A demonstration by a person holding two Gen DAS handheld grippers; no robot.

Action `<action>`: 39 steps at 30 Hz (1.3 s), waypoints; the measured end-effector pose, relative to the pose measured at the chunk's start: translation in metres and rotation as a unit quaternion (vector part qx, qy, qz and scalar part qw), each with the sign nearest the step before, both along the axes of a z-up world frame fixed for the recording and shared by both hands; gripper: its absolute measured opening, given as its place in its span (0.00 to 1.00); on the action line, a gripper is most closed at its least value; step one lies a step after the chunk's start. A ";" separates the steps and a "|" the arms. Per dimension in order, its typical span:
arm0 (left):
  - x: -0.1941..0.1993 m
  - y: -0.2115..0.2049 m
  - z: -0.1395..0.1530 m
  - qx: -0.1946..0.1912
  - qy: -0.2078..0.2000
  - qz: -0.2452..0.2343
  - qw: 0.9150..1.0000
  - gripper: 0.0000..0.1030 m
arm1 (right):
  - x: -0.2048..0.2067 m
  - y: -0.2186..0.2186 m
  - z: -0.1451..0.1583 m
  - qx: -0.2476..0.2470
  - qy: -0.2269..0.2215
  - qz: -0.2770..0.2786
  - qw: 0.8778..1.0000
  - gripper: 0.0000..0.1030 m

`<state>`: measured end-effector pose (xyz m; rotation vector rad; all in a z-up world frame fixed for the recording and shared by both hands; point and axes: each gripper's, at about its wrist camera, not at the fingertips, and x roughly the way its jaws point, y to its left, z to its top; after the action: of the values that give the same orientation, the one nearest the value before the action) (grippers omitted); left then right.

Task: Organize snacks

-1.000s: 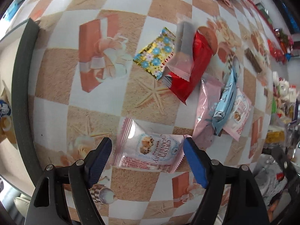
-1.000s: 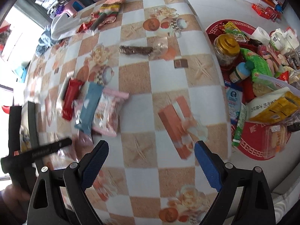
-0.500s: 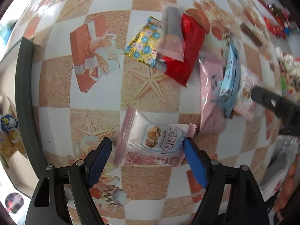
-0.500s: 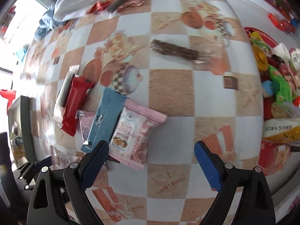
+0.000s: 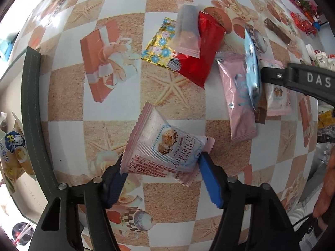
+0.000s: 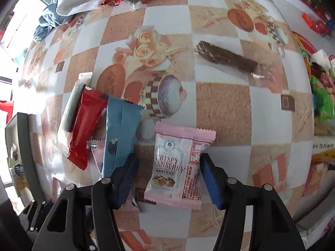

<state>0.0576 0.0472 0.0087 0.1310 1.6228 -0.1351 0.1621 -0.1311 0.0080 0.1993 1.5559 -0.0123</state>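
Left gripper (image 5: 161,173) clenched on one cranberry pack (image 5: 165,146); my right gripper (image 6: 167,177) straddles another pack (image 6: 178,165), fingers unclosed; several snacks still loose mid-table.

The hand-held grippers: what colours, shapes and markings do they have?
Both the left hand-held gripper and the right hand-held gripper have black angular plastic arms with silver rivets and blue ribbed pads. White letters "DAS" show on the right one's side.

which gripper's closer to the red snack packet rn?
Hard to call, probably right. The right gripper straddles a Crispy Cranberry packet, with only the blue packet between it and the red snack packet. The left gripper grips another, further below it.
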 end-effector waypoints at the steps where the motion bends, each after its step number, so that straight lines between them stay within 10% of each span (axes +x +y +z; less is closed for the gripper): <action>1: 0.000 0.001 0.001 -0.002 0.000 0.000 1.000 0.66 | 0.004 0.002 0.003 0.004 -0.004 0.008 1.000 0.40; 14: -0.009 0.008 0.030 -0.028 -0.024 -0.015 0.999 0.43 | -0.049 -0.044 0.029 0.048 -0.028 -0.018 0.998 0.39; 22: -0.008 0.043 0.022 -0.063 -0.016 0.052 0.997 0.70 | -0.073 -0.037 0.032 0.043 -0.025 -0.003 0.999 0.39; 32: 0.005 -0.002 0.004 0.021 -0.026 -0.063 0.997 0.77 | -0.080 -0.026 0.029 0.044 -0.017 0.024 0.999 0.39; 36: 0.000 -0.025 0.012 0.060 -0.069 -0.201 0.975 0.77 | -0.083 -0.024 0.031 0.043 -0.019 0.035 0.998 0.39; 39: -0.015 -0.030 0.017 0.084 -0.096 -0.322 0.938 0.78 | -0.083 -0.022 0.030 0.045 -0.018 0.038 0.998 0.39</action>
<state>0.0423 0.0173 0.0253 0.7871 1.3429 -0.4718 0.0795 -0.1530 0.0379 0.2091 1.5294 0.1207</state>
